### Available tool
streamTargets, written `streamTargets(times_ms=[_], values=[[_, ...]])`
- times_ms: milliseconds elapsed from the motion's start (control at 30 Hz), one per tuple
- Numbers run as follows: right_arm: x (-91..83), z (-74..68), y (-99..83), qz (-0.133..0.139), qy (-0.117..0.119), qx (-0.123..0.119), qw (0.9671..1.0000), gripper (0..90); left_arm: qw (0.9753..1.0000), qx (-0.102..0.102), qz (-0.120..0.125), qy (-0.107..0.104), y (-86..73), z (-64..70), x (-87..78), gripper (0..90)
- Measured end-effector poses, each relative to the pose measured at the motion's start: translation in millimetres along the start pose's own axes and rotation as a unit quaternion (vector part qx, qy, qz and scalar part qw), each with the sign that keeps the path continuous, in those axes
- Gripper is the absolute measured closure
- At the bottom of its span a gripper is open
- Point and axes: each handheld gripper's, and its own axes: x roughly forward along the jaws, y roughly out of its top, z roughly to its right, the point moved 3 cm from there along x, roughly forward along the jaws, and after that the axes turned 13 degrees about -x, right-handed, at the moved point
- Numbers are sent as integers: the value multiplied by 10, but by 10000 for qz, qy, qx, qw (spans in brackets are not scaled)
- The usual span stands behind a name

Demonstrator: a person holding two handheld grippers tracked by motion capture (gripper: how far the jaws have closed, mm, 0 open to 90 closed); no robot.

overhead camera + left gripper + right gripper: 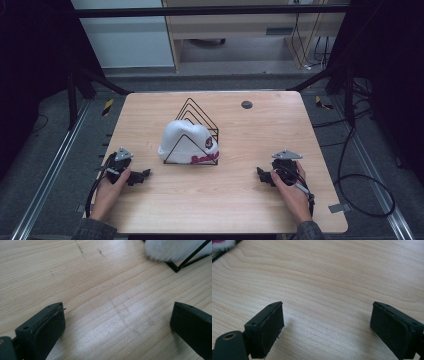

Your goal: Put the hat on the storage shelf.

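The left claw rests on the wooden bench at about eight o'clock from the bench's middle, held in the person's left hand. Its two black jaws are spread wide, with bare wood grain between them in the left gripper view. The right claw rests at about four o'clock, held in the right hand, and its jaws are likewise spread wide over bare wood in the right gripper view. Both claws point inward toward the middle of the bench, well apart from each other.

Near the middle of the bench stands a black wire rack made of triangular frames. A white fluffy hat, with a dark red patch and red lettering along its brim, sits tucked in the rack, with the front triangle of wire across its face. In the left gripper view the hat's white edge and a corner of the rack lie at about one o'clock. A small dark round disc sits on the bench at about one o'clock, toward the far edge
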Motion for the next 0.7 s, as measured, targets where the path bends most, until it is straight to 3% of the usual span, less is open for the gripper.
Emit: streamTargets(times_ms=[533, 700], values=[[33, -38, 1, -56, -86, -8, 9999, 105, 10000, 0, -2, -3, -1, 0, 0, 0], [24, -75, -4, -103, -302, 154, 9994, 104, 10000, 3, 1, -2, -2, 1, -1, 0]])
